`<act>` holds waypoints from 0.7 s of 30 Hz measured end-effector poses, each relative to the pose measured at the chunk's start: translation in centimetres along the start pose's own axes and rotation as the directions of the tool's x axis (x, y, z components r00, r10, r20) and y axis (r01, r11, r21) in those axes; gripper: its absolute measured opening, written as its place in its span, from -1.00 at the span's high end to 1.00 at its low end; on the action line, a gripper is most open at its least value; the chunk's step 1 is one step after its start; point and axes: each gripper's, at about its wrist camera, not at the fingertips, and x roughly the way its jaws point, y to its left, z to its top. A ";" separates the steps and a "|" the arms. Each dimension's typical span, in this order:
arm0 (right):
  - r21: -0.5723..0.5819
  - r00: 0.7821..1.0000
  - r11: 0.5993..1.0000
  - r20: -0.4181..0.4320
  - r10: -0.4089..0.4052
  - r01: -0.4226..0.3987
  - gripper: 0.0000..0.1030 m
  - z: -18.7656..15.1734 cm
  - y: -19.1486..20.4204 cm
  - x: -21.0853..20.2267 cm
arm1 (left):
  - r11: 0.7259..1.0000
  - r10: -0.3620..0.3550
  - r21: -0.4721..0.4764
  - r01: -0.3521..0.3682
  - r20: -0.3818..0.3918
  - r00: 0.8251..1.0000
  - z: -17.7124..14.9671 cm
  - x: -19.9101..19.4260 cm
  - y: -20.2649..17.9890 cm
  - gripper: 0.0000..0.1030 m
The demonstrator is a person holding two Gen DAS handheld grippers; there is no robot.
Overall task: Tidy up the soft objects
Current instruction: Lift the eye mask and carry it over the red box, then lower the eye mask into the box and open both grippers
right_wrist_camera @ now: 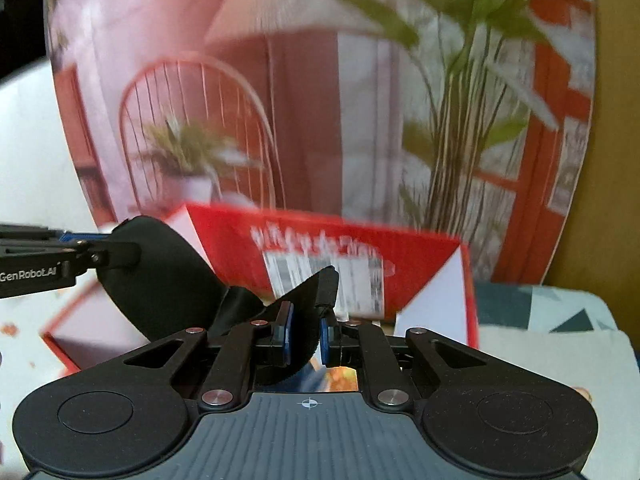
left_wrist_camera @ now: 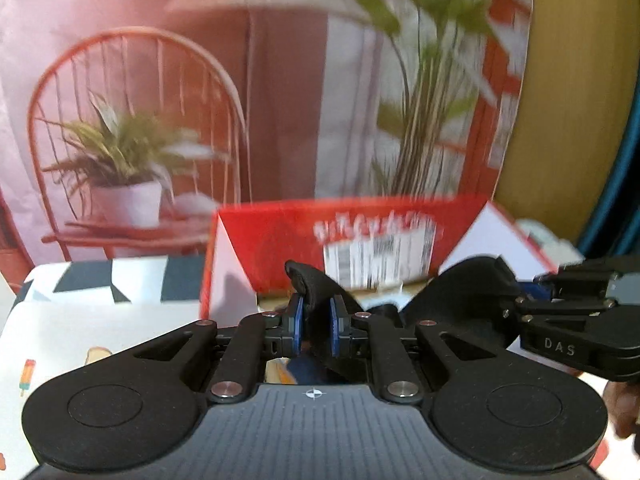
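Together, left gripper (left_wrist_camera: 316,326) and right gripper (right_wrist_camera: 306,334) pinch a soft, curved black eye mask (right_wrist_camera: 168,280).

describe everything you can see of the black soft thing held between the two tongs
The black soft thing looks like a padded fabric eye mask: matte black, two rounded lobes with a narrow pinched middle. It hangs in the air, stretched between both tongs. The left tongs are shut on one lobe's edge, the right tongs on the other, so each end folds upward. It hangs in front of the open red box, not touching it as far as shows.
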 end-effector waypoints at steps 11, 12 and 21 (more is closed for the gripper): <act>0.018 0.995 1.000 -0.096 -0.012 0.014 0.79 -1.8 -0.8 2.1 | 1.000 0.013 0.026 -0.011 -0.061 0.998 -0.5 1.6 0.3 0.71; 0.017 0.995 1.000 -0.101 -0.016 0.017 0.79 -1.9 -0.8 2.2 | 1.000 0.014 0.029 -0.012 -0.065 0.998 -0.5 1.6 0.3 0.70; -0.030 0.992 0.997 -0.099 -0.073 0.070 0.57 -1.8 -0.7 1.7 | 0.998 0.053 0.047 -0.051 -0.055 0.997 0.0 0.6 0.8 0.13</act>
